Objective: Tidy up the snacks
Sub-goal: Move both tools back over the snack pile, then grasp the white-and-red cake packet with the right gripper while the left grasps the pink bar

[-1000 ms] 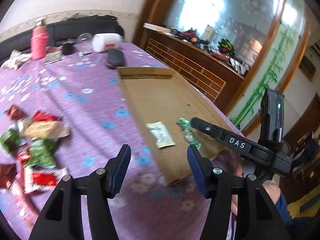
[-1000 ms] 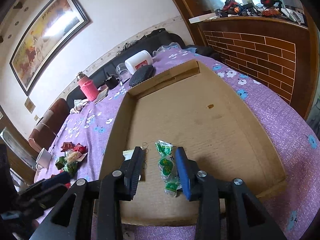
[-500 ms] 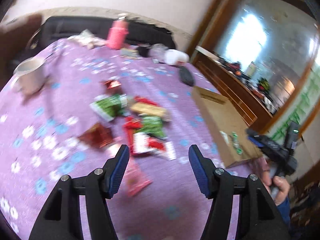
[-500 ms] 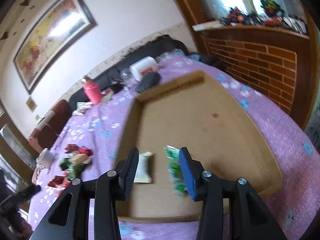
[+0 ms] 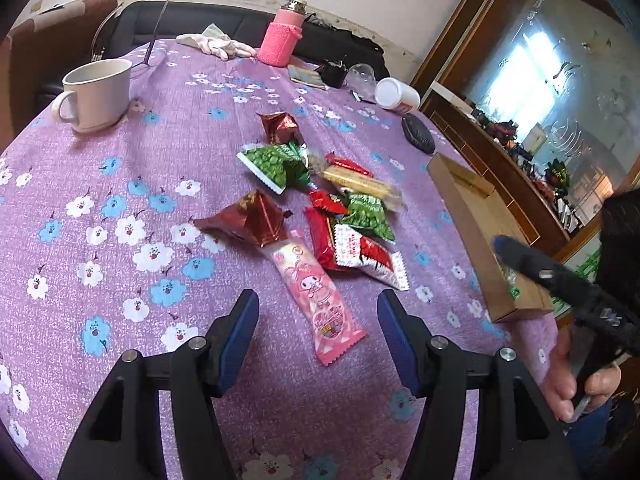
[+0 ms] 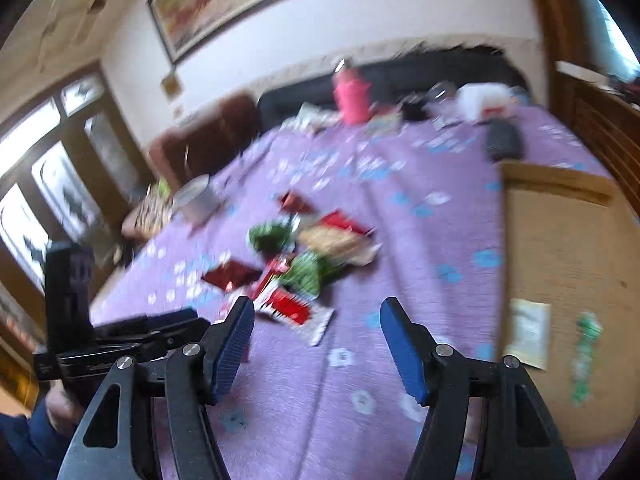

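Observation:
A heap of snack packets lies on the purple flowered tablecloth (image 5: 120,184). It holds a pink packet (image 5: 316,296), a red-and-white packet (image 5: 352,252), green packets (image 5: 272,164) and dark red pyramid packets (image 5: 248,220). My left gripper (image 5: 318,328) is open and empty, just short of the pink packet. My right gripper (image 6: 318,332) is open and empty, near the heap (image 6: 304,256); its view is blurred. The cardboard tray (image 6: 568,240) at the right holds a pale packet (image 6: 528,332) and a green strip (image 6: 584,356). The tray also shows in the left wrist view (image 5: 472,216).
A white mug (image 5: 96,92), a pink bottle (image 5: 282,36), a white cloth (image 5: 216,44), a white jar (image 5: 396,94) and a black case (image 5: 418,140) stand at the table's far side. A dark sofa runs behind. A wooden cabinet stands at the right.
Both grippers have swung left, from the cardboard tray to the snack heap. The left one has come closer to the pink packet. Both stayed open and empty.

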### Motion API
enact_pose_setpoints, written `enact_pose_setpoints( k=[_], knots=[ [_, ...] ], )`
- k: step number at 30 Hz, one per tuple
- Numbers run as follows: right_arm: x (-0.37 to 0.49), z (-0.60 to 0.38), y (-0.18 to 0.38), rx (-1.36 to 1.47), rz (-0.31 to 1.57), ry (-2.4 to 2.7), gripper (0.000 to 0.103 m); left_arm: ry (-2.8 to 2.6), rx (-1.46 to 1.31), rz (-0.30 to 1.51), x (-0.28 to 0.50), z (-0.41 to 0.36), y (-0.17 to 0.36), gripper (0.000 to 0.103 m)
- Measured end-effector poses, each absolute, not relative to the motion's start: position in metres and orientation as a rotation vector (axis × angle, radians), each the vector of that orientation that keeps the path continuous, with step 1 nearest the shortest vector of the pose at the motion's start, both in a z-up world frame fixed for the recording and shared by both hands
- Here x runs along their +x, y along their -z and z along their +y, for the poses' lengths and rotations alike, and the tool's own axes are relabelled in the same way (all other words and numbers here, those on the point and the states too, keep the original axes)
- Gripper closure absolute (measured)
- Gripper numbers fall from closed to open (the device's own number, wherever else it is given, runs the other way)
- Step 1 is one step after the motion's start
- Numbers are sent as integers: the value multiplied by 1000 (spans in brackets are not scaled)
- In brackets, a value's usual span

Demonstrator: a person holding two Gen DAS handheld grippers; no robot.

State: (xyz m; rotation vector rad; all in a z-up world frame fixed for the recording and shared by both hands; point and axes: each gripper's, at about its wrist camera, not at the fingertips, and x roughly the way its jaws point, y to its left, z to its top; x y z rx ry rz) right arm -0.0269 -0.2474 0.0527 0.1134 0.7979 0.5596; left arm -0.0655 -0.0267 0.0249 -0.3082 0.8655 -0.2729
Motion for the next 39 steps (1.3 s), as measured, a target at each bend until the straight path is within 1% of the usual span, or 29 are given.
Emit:
enact_pose_setpoints(
  k=[6, 10, 17, 21, 24, 25, 26, 27, 35, 39],
  knots=[
    [29, -230, -9, 212, 955, -623, 33, 247, -299, 873, -70, -23, -24, 42],
    [35, -222, 2, 248, 1001, -674, 33, 237, -291, 876, -72, -19, -23, 42],
    [3, -193, -7, 52, 1000, -801, 33, 224, -298, 876, -70, -11, -23, 42],
    [3, -182, -9, -43, 930, -707, 33, 219, -306, 876, -70, -8, -23, 42],
    [6, -178, -4, -34, 927, -709, 33, 218, -301, 877, -70, -8, -24, 42],
    [7, -178, -4, -35, 920, -708, 41, 221, -297, 879, -70, -10, -24, 42],
    [7, -176, -3, -51, 920, -701, 53, 223, -292, 881, -70, -12, -24, 42],
    [8, -175, -1, -74, 925, -680, 75, 225, -289, 883, -70, -13, -24, 42],
    [14, -220, -14, 118, 841, -648, 78, 236, -243, 913, -59, -36, -22, 42],
    [14, -228, -17, 156, 824, -644, 78, 223, -222, 940, -49, -48, -17, 42]
  ],
)
